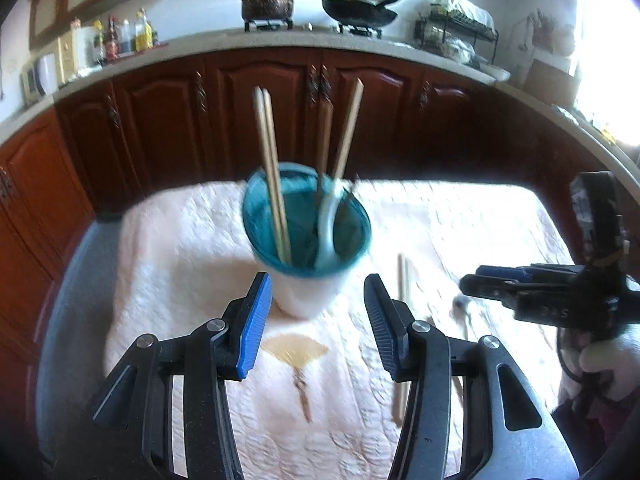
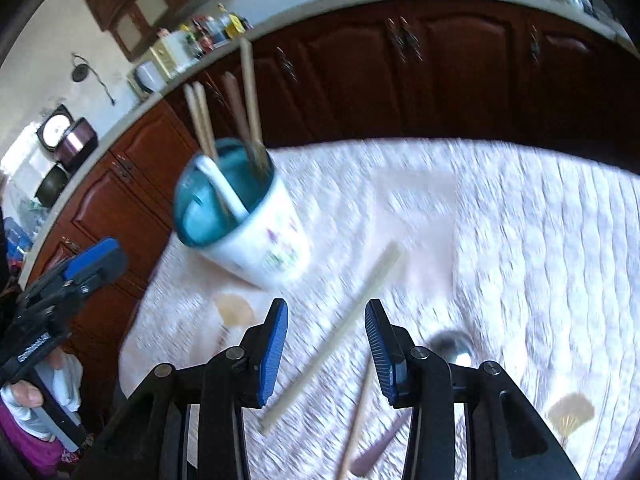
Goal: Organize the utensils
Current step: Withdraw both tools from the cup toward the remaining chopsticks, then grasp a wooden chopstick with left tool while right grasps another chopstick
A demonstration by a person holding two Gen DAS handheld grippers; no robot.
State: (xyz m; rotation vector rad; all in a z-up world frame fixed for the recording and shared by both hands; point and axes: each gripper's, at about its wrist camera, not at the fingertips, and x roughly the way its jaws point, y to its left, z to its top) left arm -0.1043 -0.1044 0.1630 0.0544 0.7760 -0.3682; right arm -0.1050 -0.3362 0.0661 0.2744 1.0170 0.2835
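**Blue-padded jaws released above loose utensils**

Blue ribbed pads are seen on both grippers, and both sets of jaws are parted with nothing pressed between them. The left gripper (image 1: 318,320) is aimed down at the cup (image 1: 306,240), whose white base appears in the gap between the pads without contact. The right gripper (image 2: 326,350) is held over a loose chopstick (image 2: 336,332), which lies diagonally on the quilted cloth (image 2: 520,240) and is seen through the gap between the pads; no contact is visible.

A second chopstick (image 2: 358,420) and a metal spoon (image 2: 452,346) lie beside the right jaws, the spoon partly hidden by the right pad. The cup, teal inside and white outside, stands upright on the cloth-covered desk (image 1: 72,300). Four chopsticks (image 1: 274,184) and a white spoon (image 1: 330,224) are already standing in it. Fan motifs (image 1: 294,350) are printed on the cloth. Dark wooden cabinets (image 1: 260,120) are seen behind the desk.
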